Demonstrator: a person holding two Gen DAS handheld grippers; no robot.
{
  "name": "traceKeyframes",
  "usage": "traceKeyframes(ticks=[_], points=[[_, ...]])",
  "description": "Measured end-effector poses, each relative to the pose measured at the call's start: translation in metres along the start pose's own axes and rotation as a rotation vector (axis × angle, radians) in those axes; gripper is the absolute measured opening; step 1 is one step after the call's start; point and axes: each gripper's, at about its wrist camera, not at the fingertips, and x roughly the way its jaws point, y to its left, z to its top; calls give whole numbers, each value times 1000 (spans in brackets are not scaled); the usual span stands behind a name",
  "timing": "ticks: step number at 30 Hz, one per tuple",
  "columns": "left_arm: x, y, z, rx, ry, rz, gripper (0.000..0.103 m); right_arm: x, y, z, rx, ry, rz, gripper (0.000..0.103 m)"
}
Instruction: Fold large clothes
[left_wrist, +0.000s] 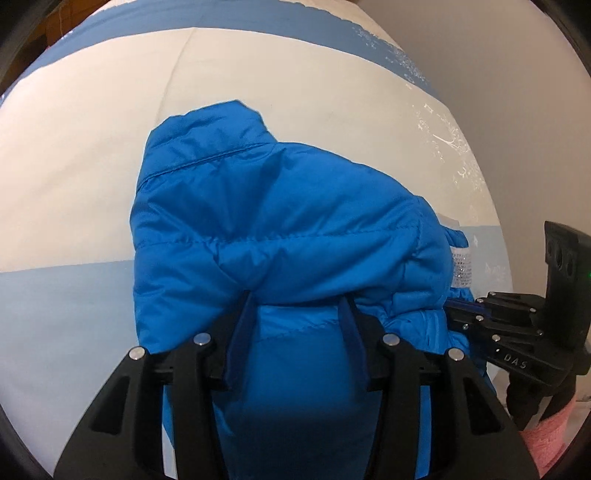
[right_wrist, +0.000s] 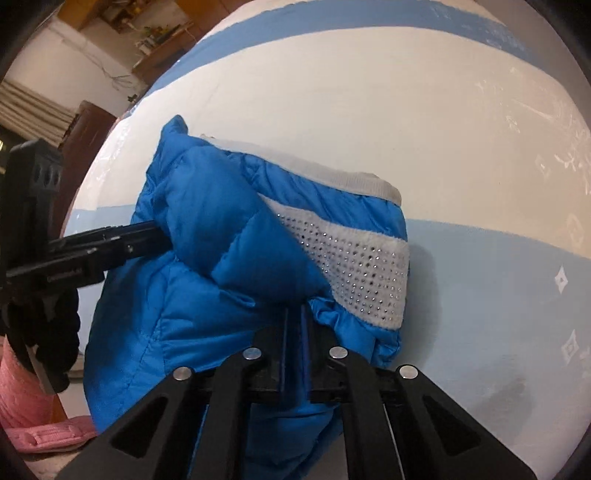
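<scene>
- My work surface is a bed (left_wrist: 92, 155) under a cream sheet banded pale and deeper blue.
- The blue puffer jacket (left_wrist: 280, 229) lies bunched on it.

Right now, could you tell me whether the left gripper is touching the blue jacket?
Touching. The left wrist view shows the left gripper with a thick fold of the blue jacket bulging between its fingers, pressed against both.
</scene>
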Motion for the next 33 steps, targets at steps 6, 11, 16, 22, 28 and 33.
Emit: traceKeyframes(ticks=[6,11,16,22,28,33], points=[[-50,-9,-27,48,-91,16,46,-48,7,-13,-32,-87,12,22],[-55,-14,-61,82,-82,8,46,-59,27,-35,-103,-73,-12,24],[-29,-6,-71,83,-107,9,48,-18,11,-43,-56,-10,6,20],[-41,-1,-67,41,-101,5,46,-23,6,-41,-37,-20,22,20],[-92,9,-77,54,-201,94,67,-77,8,-48,-38,-158,56,53],[-105,15,-82,63,-205,109,74,-102,-5,-56,-10,-223,71,73]])
